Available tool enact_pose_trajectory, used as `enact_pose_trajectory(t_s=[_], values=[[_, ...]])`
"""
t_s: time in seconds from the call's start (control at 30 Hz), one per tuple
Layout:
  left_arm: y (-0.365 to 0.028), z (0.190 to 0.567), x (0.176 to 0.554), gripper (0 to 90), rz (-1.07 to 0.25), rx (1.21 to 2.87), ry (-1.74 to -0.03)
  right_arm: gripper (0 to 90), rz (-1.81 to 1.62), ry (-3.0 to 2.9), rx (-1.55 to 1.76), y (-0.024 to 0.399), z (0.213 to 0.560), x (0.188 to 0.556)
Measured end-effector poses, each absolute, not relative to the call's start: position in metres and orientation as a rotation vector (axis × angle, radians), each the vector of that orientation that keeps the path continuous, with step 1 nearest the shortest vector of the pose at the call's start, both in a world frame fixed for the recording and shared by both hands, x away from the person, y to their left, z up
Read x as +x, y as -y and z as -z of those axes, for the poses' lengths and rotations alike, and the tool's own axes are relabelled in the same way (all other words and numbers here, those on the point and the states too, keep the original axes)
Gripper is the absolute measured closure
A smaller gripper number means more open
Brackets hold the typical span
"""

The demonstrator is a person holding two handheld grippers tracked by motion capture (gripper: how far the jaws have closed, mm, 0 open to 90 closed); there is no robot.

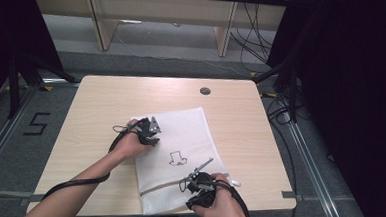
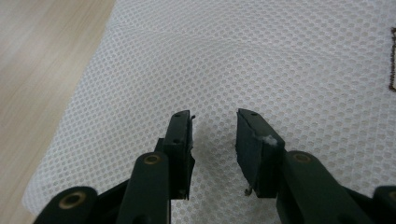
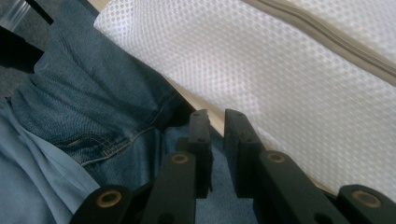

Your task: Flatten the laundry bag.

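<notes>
A white mesh bag (image 1: 187,129) lies flat on the wooden table (image 1: 100,103), with a small black figure (image 1: 177,159) printed at its middle and a zipper (image 1: 160,188) running near its front end. My left gripper (image 1: 154,138) rests over the bag's far left part, open, its jaws just above the mesh (image 2: 233,60) with nothing between them. My right gripper (image 1: 197,197) sits at the bag's front edge by the table's lip. Its jaws stand barely apart and hold nothing. They point down past the mesh (image 3: 261,70) and zipper (image 3: 317,30) toward blue jeans (image 3: 102,107).
A round cable hole (image 1: 205,91) sits near the table's far edge. Bare wood lies left and right of the bag. Black cables (image 1: 281,109) trail on the floor to the right, and a desk frame (image 1: 222,32) stands beyond the table.
</notes>
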State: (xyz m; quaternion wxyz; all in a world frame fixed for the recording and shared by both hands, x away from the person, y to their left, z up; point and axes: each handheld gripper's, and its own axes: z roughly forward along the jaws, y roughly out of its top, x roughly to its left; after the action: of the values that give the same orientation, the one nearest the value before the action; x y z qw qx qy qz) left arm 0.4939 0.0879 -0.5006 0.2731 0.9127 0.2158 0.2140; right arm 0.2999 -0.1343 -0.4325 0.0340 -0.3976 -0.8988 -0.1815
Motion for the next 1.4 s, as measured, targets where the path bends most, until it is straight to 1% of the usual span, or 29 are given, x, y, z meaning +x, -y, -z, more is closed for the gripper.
enact_pose_trajectory(t_s=[0.17,0.2,0.3,0.47,0.53,0.6,0.7,0.77,0.8,0.9,1.0,1.1,1.17,1.23,1.27,1.3,1.4], values=[[-0.088,0.501,0.494,63.3,-0.571,2.443,-0.604,85.2,0.62,2.768,-1.263,0.149,0.421,0.305],[-0.089,0.501,0.493,62.7,-0.58,2.445,-0.591,86.5,0.631,2.769,-1.275,0.151,0.417,0.307],[-0.09,0.499,0.489,59.8,-0.555,2.408,-0.601,90.0,0.648,2.767,-1.329,0.159,0.408,0.313],[-0.093,0.483,0.473,60.1,-0.532,2.366,-0.545,90.0,0.65,2.751,-1.447,0.176,0.404,0.333],[-0.095,0.476,0.462,63.1,-0.507,2.372,-0.504,90.0,0.634,2.772,-1.469,0.184,0.409,0.343],[-0.098,0.47,0.451,66.6,-0.44,2.369,-0.48,90.0,0.629,2.768,-1.491,0.191,0.416,0.351],[-0.104,0.465,0.433,73.1,-0.375,2.378,-0.443,90.0,0.606,2.734,-1.535,0.198,0.425,0.359],[-0.105,0.464,0.428,78.4,-0.356,2.384,-0.434,90.0,0.604,2.729,-1.55,0.202,0.431,0.362],[-0.109,0.464,0.417,80.2,-0.311,2.432,-0.384,90.0,0.594,2.731,-1.552,0.204,0.433,0.364],[-0.11,0.468,0.402,83.6,-0.25,2.442,-0.359,90.0,0.561,2.71,-1.583,0.207,0.439,0.367],[-0.109,0.475,0.391,83.9,-0.205,2.436,-0.367,90.0,0.512,2.672,-1.64,0.208,0.443,0.368],[-0.106,0.483,0.387,83.6,-0.197,2.455,-0.355,90.0,0.504,2.675,-1.639,0.209,0.447,0.37],[-0.103,0.488,0.384,83.5,-0.186,2.42,-0.398,90.0,0.473,2.673,-1.655,0.209,0.451,0.371],[-0.102,0.489,0.384,83.3,-0.187,2.431,-0.386,90.0,0.482,2.683,-1.638,0.21,0.453,0.371],[-0.103,0.489,0.386,83.3,-0.193,2.475,-0.35,90.0,0.474,2.682,-1.63,0.209,0.459,0.371],[-0.102,0.49,0.386,83.2,-0.193,2.476,-0.348,90.0,0.462,2.677,-1.629,0.209,0.458,0.371],[-0.1,0.496,0.385,82.9,-0.181,2.459,-0.388,90.0,0.428,2.691,-1.605,0.21,0.464,0.371]])
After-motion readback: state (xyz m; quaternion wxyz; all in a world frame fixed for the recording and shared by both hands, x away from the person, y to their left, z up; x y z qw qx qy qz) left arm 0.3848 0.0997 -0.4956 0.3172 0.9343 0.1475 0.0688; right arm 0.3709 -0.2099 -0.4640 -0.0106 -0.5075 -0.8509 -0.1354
